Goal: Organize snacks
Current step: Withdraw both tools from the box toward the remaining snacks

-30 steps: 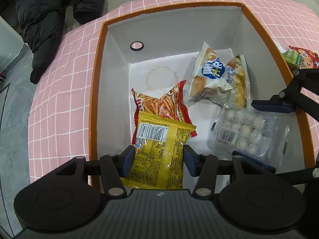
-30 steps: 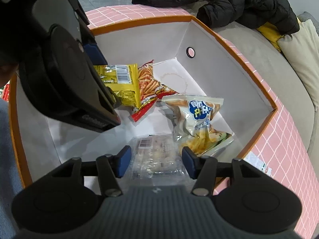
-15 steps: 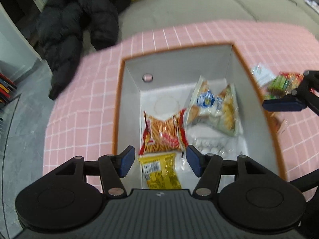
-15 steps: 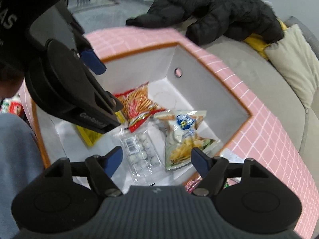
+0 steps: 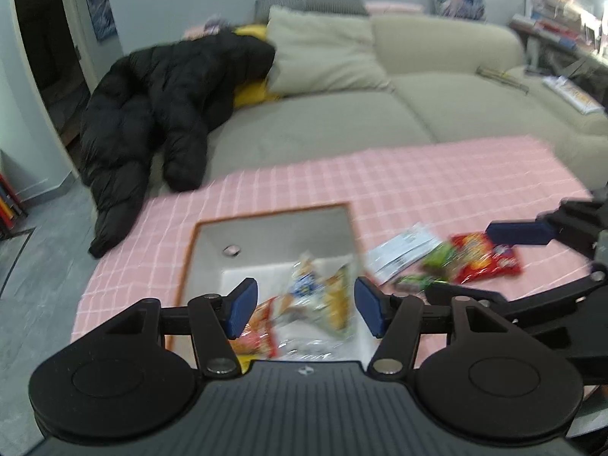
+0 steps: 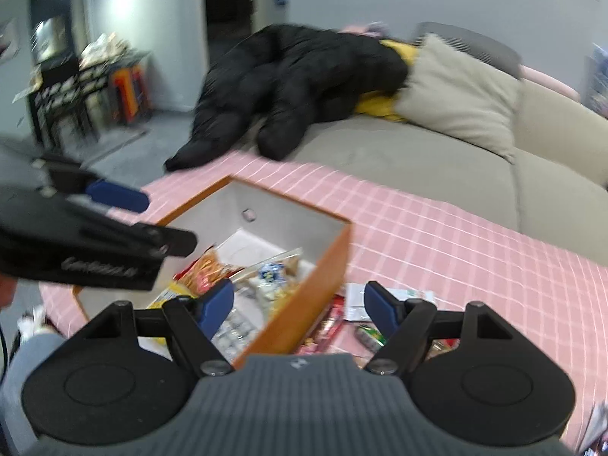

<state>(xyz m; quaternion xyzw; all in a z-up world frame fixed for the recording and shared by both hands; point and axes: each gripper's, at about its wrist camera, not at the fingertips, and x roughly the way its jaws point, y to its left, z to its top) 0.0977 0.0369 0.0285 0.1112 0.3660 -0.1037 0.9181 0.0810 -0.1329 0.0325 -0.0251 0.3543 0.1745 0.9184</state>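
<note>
An orange-rimmed white box [image 5: 266,211] [image 6: 323,266] sits on the pink checked tablecloth. Inside it lie a red stick-snack bag [image 5: 258,326] [image 6: 205,269], a white and yellow chip bag [image 5: 323,292] [image 6: 273,277], a yellow bag [image 6: 167,296] and a clear tray of white balls [image 6: 235,330]. My left gripper [image 5: 302,306] is open and empty, raised above the box's near side. My right gripper [image 6: 298,306] is open and empty, above the box's right wall. Loose snacks lie right of the box: a red bag [image 5: 482,262], a green pack [image 5: 437,262] and a white packet [image 5: 402,250].
A beige sofa [image 5: 437,87] stands behind the table with a black puffer jacket [image 5: 159,106] and a cushion [image 5: 323,53] on it. More small snack packs [image 6: 330,326] lie beside the box's right wall. Grey floor lies to the left.
Both grippers have let go of their snacks, pulled up and back out of the box, and tilted toward the sofa. The yellow bag and clear tray now lie in the box.
</note>
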